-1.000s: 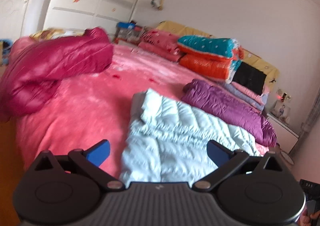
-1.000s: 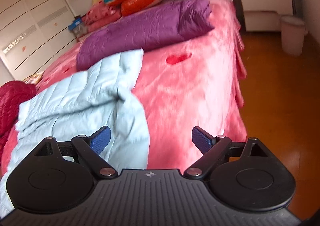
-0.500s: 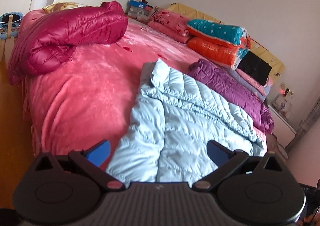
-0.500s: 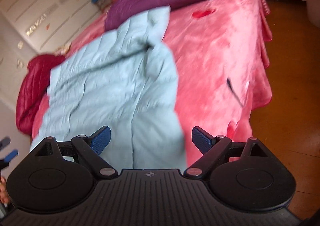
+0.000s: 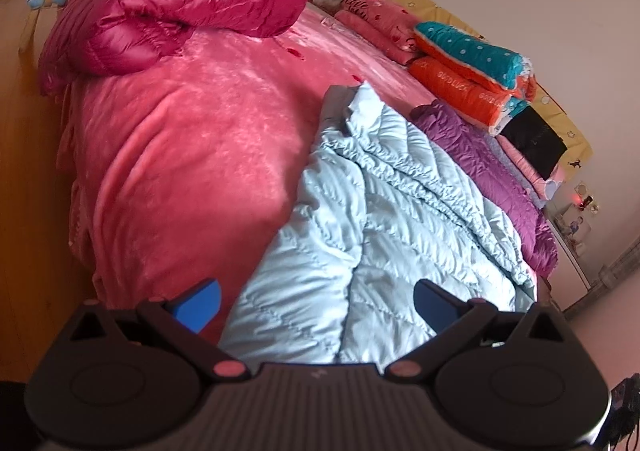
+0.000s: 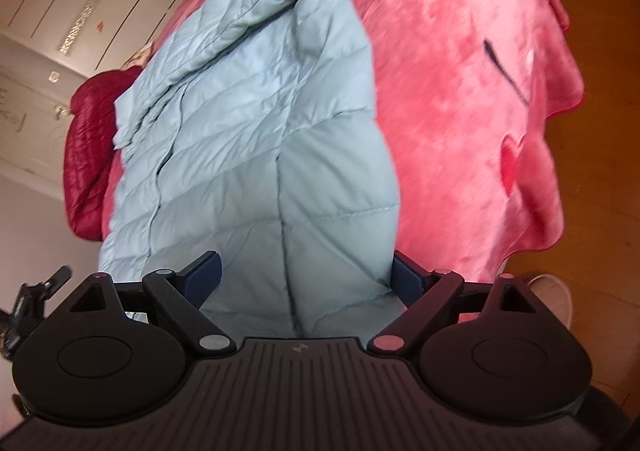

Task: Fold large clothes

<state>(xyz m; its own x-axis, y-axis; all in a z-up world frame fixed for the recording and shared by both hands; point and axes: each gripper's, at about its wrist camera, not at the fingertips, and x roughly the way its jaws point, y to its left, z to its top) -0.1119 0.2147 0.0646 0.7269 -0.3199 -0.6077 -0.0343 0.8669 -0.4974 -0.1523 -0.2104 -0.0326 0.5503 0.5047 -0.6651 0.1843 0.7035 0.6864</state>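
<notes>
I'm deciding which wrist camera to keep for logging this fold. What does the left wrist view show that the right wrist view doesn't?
Only the left wrist view shows the stacked folded quilts by the headboard and the open left gripper. Only the right wrist view shows the bedspread's edge hanging over the wooden floor, and the open right gripper. Both show the light blue down coat, the dark red coat and the purple coat.

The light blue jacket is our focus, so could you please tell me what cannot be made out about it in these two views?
- Light blue jacket, left wrist view: its near hem, hidden behind the left gripper.
- Right wrist view: its hem likewise, behind the right gripper.
- Its sleeves: indistinguishable among the bunched folds.
</notes>
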